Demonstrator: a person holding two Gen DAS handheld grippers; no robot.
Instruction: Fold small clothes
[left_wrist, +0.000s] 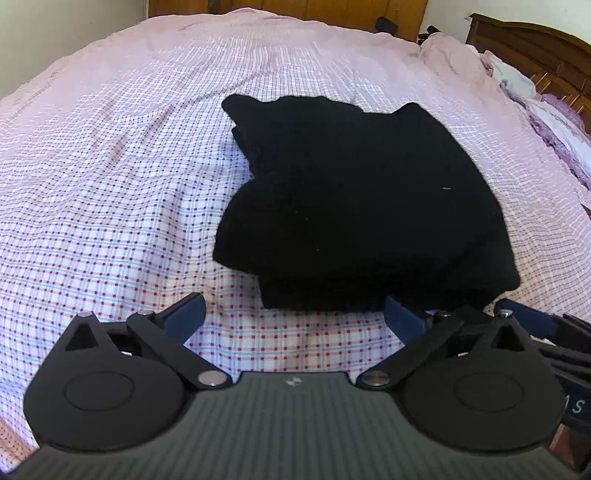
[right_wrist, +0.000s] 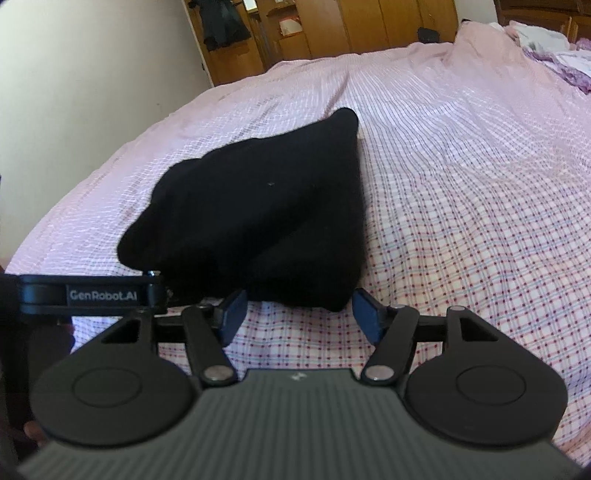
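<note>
dark ribbed housing fills the bottom of the left wrist view, and above it the left gripper (left_wrist: 295, 314) has its blue pads (left_wrist: 186, 314) spread wide apart with nothing between them, only checked bedsheet (left_wrist: 110, 221). just beyond, centre-right of the frame, sits the black garment (left_wrist: 351, 203), stacked in layers into a compact bundle, its near edge just past the right pad. that looks like a fold already made and let go, which would explain the spread jaws.

over in the right wrist view, the right gripper (right_wrist: 299, 314) is parted too, less widely, pads clear of the cloth; the black garment (right_wrist: 258, 221) lies centre-left, its near corner just above the gap. at the left edge the other tool pokes in, so both sit side by side at the bundle's near edge.

whether the far edge is tidy is hard to say, black on black hides the layers. pillows (left_wrist: 546, 110) lie at the upper right, wooden wardrobe (right_wrist: 332, 29) along the top.
</note>
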